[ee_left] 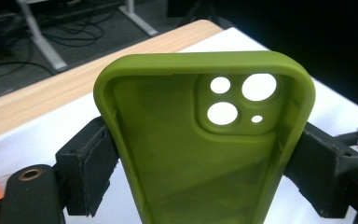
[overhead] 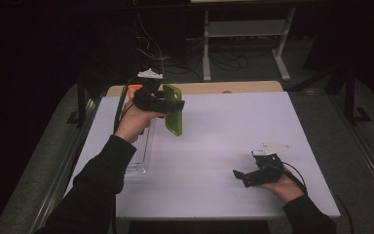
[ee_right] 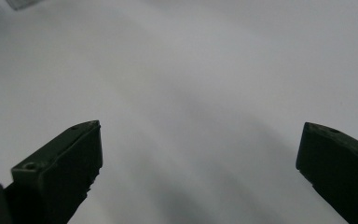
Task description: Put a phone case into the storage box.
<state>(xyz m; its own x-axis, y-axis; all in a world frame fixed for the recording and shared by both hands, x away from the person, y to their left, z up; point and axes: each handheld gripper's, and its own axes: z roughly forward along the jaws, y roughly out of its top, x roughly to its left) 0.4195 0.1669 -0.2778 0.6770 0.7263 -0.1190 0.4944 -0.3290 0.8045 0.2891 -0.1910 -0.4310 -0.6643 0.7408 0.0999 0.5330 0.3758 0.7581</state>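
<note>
Near the front right corner of the bench point(overhead: 209, 195), the right gripper point(overhead: 243, 176) lies low, just above the white top, held in a hand point(overhead: 283, 186). Its fingers point(ee_right: 60, 170) are spread wide, and nothing is between them. Under them is just bare white bench top.

Farther back, by the left edge of the bench, a clear plastic tray point(overhead: 142, 156) lies flat on the white top. It runs from front to back along that edge.

Above the far end of that tray, the left gripper point(overhead: 173, 105) is held up in the air by the other hand point(overhead: 132, 122). It has a green phone case point(overhead: 173, 117) in its grip. The fingers point(ee_left: 87, 170) press on the two long sides of the case, one on each side. The case stands up tall and does not touch the bench. In the left gripper view its open inside faces the camera, and the round camera holes are at the top.

Past the white top, at the far edge of the bench, a strip of bare wood shows. A small orange thing point(overhead: 134, 88) sits at the far left corner, behind the left gripper.
</note>
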